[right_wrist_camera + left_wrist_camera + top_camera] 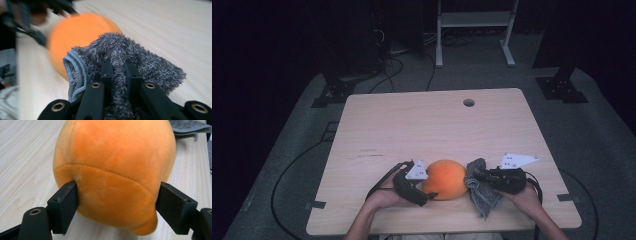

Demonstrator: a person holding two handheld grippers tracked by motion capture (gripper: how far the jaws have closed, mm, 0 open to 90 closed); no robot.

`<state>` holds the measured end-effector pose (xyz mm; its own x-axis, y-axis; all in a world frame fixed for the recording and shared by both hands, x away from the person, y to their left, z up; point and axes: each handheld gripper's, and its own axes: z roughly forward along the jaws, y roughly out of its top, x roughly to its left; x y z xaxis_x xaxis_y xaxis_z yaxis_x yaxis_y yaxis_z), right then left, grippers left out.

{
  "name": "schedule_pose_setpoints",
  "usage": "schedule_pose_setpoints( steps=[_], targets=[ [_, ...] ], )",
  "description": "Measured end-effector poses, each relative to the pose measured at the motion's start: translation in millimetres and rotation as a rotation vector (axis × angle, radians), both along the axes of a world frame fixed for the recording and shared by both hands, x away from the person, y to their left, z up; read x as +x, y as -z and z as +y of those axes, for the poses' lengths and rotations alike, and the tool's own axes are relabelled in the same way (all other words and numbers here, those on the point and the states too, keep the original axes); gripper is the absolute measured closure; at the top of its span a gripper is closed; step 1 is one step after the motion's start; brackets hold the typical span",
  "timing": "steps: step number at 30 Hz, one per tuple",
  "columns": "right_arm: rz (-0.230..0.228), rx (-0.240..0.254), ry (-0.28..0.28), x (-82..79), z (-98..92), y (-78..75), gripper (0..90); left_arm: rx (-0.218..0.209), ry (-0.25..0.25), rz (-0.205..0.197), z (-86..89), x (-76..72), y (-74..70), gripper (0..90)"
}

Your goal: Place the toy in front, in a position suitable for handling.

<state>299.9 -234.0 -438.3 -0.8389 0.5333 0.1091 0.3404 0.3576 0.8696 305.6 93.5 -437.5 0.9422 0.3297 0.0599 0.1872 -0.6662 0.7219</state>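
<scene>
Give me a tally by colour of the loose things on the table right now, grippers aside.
Orange: 1, the plush toy, clamped between the jaws of the left gripper.
Grey: 1, the fuzzy cloth, pinched in the right gripper.
Total: 2 things on the wooden table.

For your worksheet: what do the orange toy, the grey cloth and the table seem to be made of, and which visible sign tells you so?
Orange toy: soft plush, it seems; short velvety nap, stitched seams, and it dents where the left gripper presses it.
Grey cloth: looks like fluffy microfibre or terry; shaggy loops and a ribbed sewn hem, bunched in the right gripper.
Table: pale wood or wood-look laminate; straight grain lines, matt surface.
</scene>
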Motion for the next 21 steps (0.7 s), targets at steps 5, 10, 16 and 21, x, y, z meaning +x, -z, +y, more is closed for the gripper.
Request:
schedule_pose_setpoints(
  steps=[5,10,16,21],
  targets=[
    [-0.054,0.041,-0.084,-9.9,19.3,-16.2,79.3,0.008,0.004,-0.005,0.3,-1.0,0.4,22.1],
    [-0.044,0.027,-0.099,-2.6,32.9,-11.6,79.1,0.010,0.025,-0.008,3.8,-2.1,2.1,22.9],
    [0.015,-0.063,0.006,2.7,10.7,3.2,79.2,0.018,0.034,-0.015,2.8,-2.5,1.0,22.9],
    [0.032,-0.055,0.020,1.9,3.7,3.8,79.2,0.011,0.033,-0.016,0.1,-2.6,-0.6,21.7]
  ],
)
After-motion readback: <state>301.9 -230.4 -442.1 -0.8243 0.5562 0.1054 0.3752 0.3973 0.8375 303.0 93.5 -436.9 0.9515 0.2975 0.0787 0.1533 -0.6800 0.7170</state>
